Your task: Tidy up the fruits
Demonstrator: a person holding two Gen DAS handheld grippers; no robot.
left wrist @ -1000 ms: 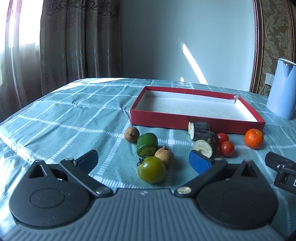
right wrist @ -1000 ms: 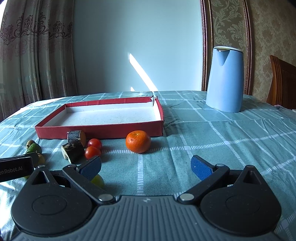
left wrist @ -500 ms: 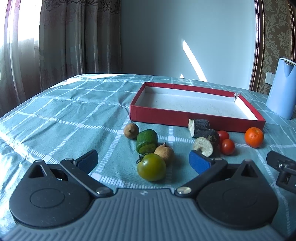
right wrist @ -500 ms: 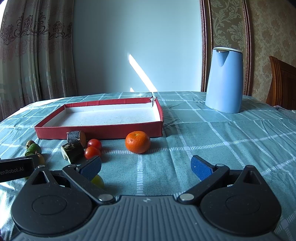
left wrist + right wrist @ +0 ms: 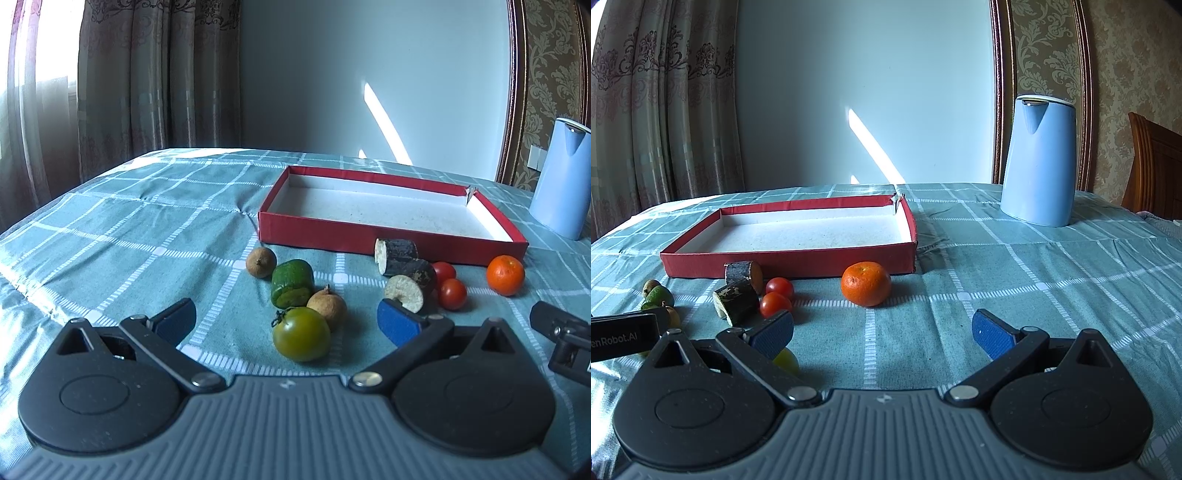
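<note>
Looking along your left tongs (image 5: 286, 317), spread wide, the green tomato (image 5: 301, 333) lies between the pads on the counter (image 5: 110, 229), near the empty red tray (image 5: 369, 236). Your right tongs (image 5: 882, 330), also spread, face the orange (image 5: 865, 283) before that tray.

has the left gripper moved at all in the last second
Yes. The left gripper has tilted or dropped slightly: the red tray and fruit sit lower in its view than before.

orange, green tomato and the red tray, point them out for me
orange (image 5: 865, 283), right wrist view, middle of its peel.
green tomato (image 5: 301, 333), left wrist view, centre of its skin.
red tray (image 5: 798, 262), right wrist view, near red wall.
</note>
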